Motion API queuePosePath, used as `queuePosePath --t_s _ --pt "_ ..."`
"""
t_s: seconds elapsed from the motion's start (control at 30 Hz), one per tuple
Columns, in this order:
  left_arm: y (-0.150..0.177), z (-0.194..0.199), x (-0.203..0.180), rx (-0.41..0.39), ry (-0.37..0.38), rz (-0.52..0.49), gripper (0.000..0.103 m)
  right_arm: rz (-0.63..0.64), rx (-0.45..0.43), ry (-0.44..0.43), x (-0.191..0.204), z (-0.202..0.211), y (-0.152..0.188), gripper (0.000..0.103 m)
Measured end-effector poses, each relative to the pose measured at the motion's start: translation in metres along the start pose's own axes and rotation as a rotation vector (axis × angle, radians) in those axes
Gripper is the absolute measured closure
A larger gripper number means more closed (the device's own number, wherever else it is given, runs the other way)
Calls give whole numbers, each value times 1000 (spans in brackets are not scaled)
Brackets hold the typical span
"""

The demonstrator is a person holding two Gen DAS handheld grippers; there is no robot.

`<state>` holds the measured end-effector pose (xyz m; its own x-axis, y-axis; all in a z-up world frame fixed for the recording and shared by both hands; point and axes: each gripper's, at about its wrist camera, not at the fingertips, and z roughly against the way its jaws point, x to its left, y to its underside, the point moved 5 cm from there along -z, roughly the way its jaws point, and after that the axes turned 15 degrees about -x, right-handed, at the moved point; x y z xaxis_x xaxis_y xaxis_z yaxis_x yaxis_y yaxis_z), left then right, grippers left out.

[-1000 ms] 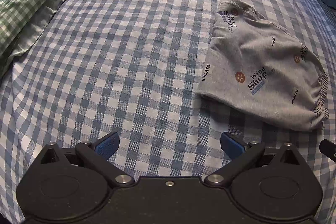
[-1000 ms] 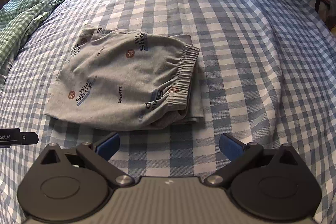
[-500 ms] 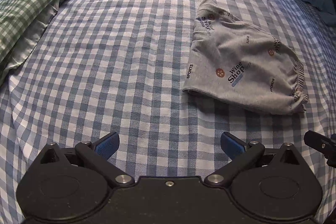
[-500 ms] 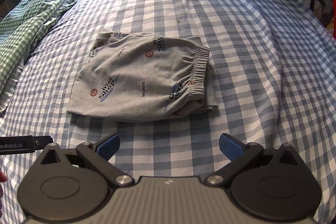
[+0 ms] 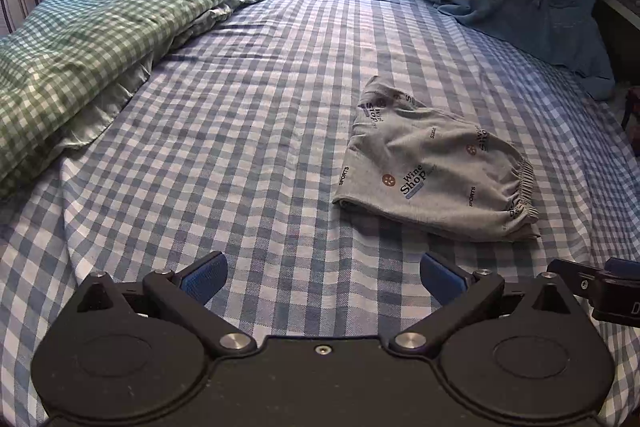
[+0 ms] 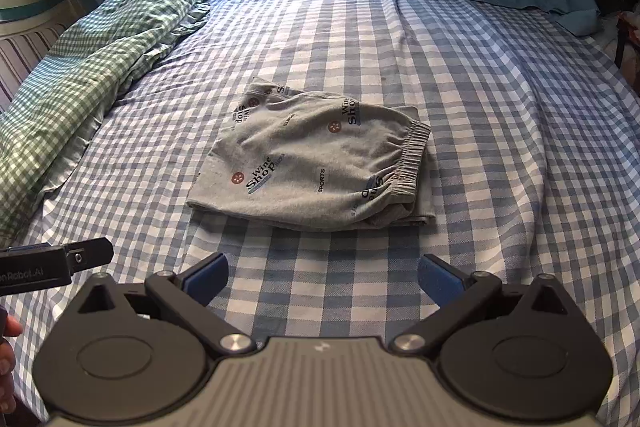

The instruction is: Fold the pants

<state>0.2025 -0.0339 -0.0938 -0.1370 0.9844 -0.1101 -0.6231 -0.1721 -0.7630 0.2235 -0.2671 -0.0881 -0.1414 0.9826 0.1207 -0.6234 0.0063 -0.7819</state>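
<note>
The grey printed pants (image 6: 312, 167) lie on the checked bed sheet (image 6: 500, 131) as a compact folded packet, with the elastic waistband at its 3 o'clock edge, so I judge the folding is finished or almost finished. The left claw (image 5: 323, 277) and the right claw (image 6: 322, 277) are both spread wide and hold nothing. Each one hangs near the 6 o'clock side of the pants without touching them.

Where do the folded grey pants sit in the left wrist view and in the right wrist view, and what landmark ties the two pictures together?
Left wrist view: the grey pants lie right of centre on the checked sheet, waistband toward the right edge.
Right wrist view: the grey pants lie near the centre, straight ahead of the open right gripper.
Shared landmark: the green checked duvet bunched along the left side in both views.
</note>
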Motion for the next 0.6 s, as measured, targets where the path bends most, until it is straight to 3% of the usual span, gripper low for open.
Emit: queuePosePath --t_s 0.2,0.37,0.6 --pt "-5 -4 -5 -3 -19 35 1 10 -61 -53 -12 1 -12 0" --pt "-22 -44 -7 16 -24 20 1 17 -68 -41 -37 -38 -34 0" --pt "-48 -122 -14 27 60 -56 1 -69 -21 -38 -73 -115 -51 0"
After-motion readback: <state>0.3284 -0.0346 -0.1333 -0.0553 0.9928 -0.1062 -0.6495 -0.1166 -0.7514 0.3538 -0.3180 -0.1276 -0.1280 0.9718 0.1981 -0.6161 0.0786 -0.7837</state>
